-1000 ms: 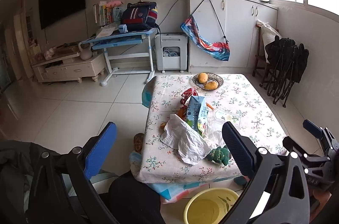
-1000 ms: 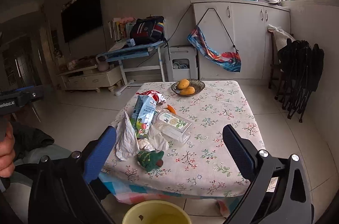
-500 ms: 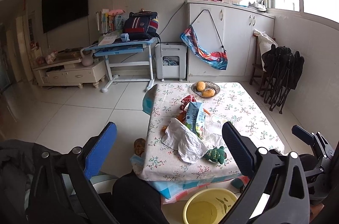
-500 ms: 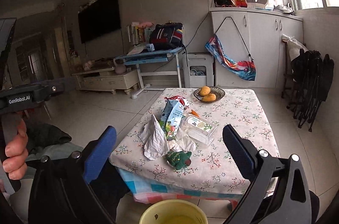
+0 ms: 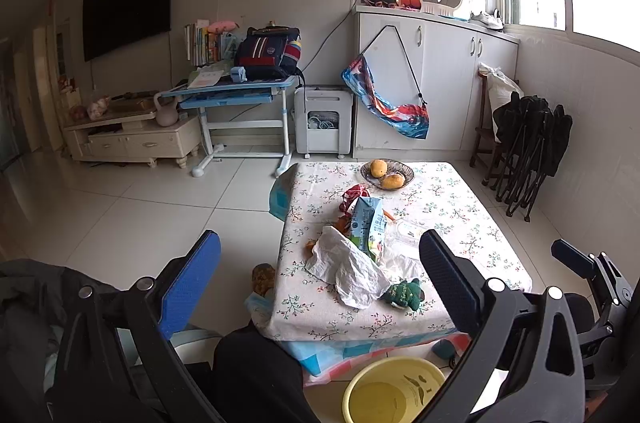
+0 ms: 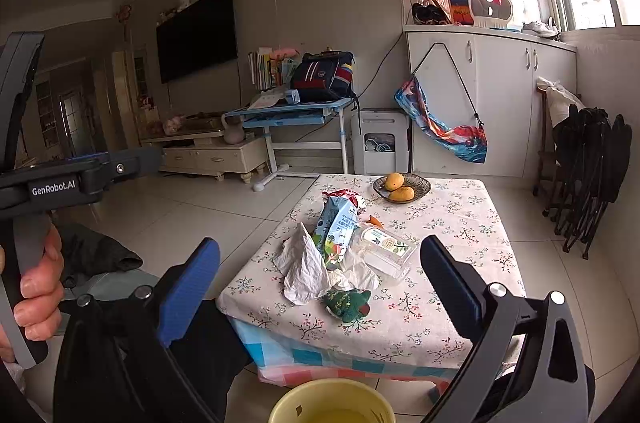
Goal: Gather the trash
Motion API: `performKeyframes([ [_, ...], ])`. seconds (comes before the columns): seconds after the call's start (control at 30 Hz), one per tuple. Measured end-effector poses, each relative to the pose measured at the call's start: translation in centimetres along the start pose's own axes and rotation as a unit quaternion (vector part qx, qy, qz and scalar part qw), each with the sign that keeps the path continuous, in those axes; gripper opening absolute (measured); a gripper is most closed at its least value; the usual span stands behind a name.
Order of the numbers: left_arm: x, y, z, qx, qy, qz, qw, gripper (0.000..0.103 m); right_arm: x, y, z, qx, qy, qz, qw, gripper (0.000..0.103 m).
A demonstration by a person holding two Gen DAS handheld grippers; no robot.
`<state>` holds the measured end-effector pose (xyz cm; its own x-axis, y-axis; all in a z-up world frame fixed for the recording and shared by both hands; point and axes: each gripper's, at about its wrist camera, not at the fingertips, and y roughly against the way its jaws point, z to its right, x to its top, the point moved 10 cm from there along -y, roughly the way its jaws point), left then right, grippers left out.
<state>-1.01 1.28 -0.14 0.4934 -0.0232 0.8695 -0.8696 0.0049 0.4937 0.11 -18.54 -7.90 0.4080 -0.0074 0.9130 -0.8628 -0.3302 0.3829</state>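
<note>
Trash lies in a heap on the low table with a floral cloth: a crumpled white tissue, a blue snack bag, a clear plastic box, a red wrapper and a small green toy. A yellow bin stands on the floor at the table's near edge. My left gripper and right gripper are both open and empty, held well back from the table.
A bowl of mangoes sits at the table's far side. Folded black chairs lean on the right wall. A blue desk, a white appliance and a TV stand line the back wall. Tiled floor lies left of the table.
Both grippers have risen and tilted up, so the table looks lower and farther away. The jaws stay open. Nothing on the table has moved.
</note>
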Motion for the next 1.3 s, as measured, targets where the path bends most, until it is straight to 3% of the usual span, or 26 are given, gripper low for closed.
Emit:
performKeyframes([
  [0.67,-0.2,-0.1,-0.2,0.0,0.0,-0.001,1.0,0.096,-1.3,-0.6,-0.3,0.012,-0.006,-0.022,1.0,0.096],
  [0.9,-2.4,-3.1,-3.7,0.005,0.048,-0.048,0.9977,0.096,-4.2,-3.0,0.6,0.009,-0.009,-0.063,0.998,0.096],
  [1.03,-4.2,-5.7,-4.4,0.011,0.05,-0.078,0.9956,0.096,-6.7,-5.8,1.3,0.011,-0.002,-0.098,0.995,0.095],
  [1.1,-5.2,-7.2,-4.1,0.004,0.055,-0.099,0.9936,0.096,-7.6,-7.4,1.6,0.013,0.002,-0.113,0.994,0.091],
  [1.17,-6.3,-8.8,-3.5,-0.004,0.056,-0.118,0.9914,0.096,-8.5,-9.5,1.8,0.02,0.006,-0.13,0.991,0.08],
  [1.3,-7.7,-12.8,-1.7,-0.009,0.049,-0.149,0.9876,0.096,-10.6,-13.9,3.0,0.021,-0.004,-0.17,0.985,0.076],
])
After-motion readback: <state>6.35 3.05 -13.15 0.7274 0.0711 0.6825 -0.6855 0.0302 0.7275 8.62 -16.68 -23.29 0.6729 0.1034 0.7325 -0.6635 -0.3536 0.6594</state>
